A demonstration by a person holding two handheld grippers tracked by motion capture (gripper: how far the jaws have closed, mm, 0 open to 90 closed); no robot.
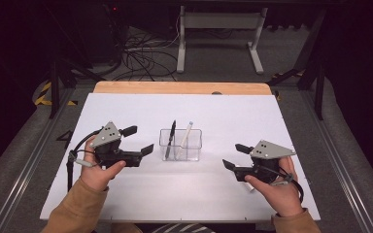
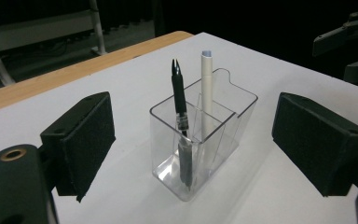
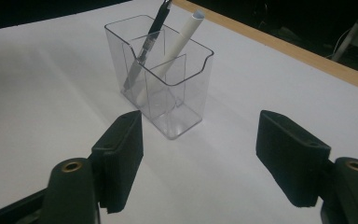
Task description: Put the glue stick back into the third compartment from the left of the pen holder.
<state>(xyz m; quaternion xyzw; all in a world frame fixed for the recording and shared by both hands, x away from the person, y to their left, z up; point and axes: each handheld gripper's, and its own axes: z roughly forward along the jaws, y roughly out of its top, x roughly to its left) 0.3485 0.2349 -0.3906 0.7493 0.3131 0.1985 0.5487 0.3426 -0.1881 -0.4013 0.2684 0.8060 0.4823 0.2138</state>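
Two pens standing in a clear holder near the middle of the white table: a black pen in the left compartment as the high view has it, a white pen in the one beside it, both leaning slightly. Plenty of bare white surface on every side of the holder, well clear of all four table edges. A strip of wood along the far edge; beyond it dark floor with loose cables and a white stand. No brand, label or writing legible on holder or pens.

Left gripper to the left of the holder, jaws spread wide, nothing between the pads, touching nothing; holder straight ahead in the left gripper view, apart from both pads. Right gripper to the right of the holder, jaws likewise wide apart and empty, near the holder but not touching. Both held just over the table in a person's hands.
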